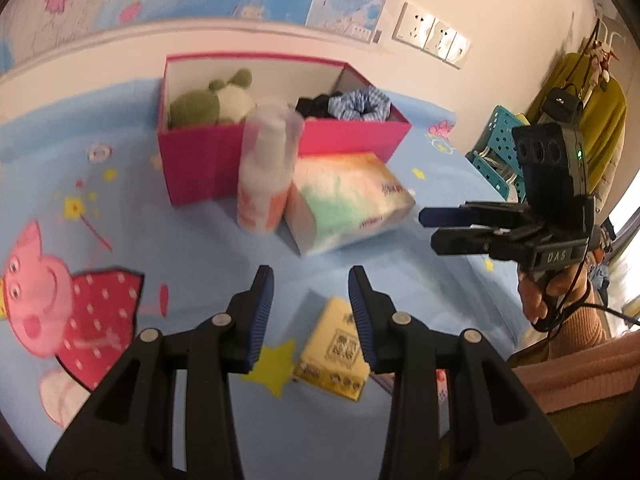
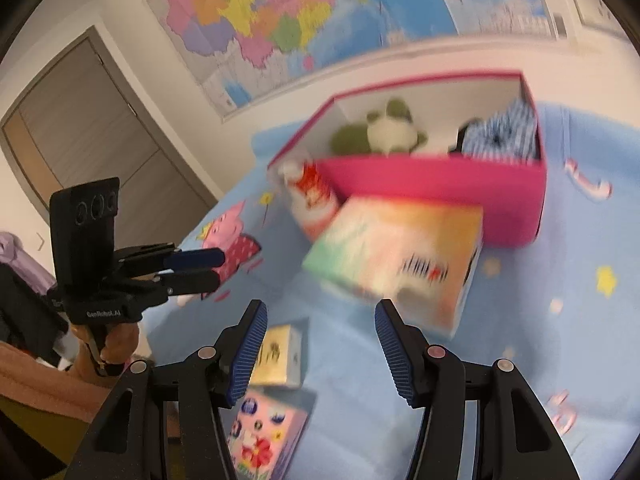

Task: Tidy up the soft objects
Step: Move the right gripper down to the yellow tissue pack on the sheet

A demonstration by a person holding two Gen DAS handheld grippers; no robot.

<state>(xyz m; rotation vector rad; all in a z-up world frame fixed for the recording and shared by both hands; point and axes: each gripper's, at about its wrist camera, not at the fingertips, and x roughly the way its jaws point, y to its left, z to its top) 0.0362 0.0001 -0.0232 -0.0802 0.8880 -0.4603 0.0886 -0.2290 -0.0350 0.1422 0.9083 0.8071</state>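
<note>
Soft toy [image 1: 212, 100] and striped cloth [image 1: 360, 106] already sit in the pink box [image 1: 280, 148] ahead of my left hand-held gripper [image 1: 311, 300] and right hand-held gripper [image 2: 320, 334], both spread and empty, so I judge sorting is underway.

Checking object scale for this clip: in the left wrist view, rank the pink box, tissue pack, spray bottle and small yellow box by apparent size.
1. pink box
2. tissue pack
3. spray bottle
4. small yellow box, though it lies nearest the camera, so its place against the bottle is unsure.
</note>
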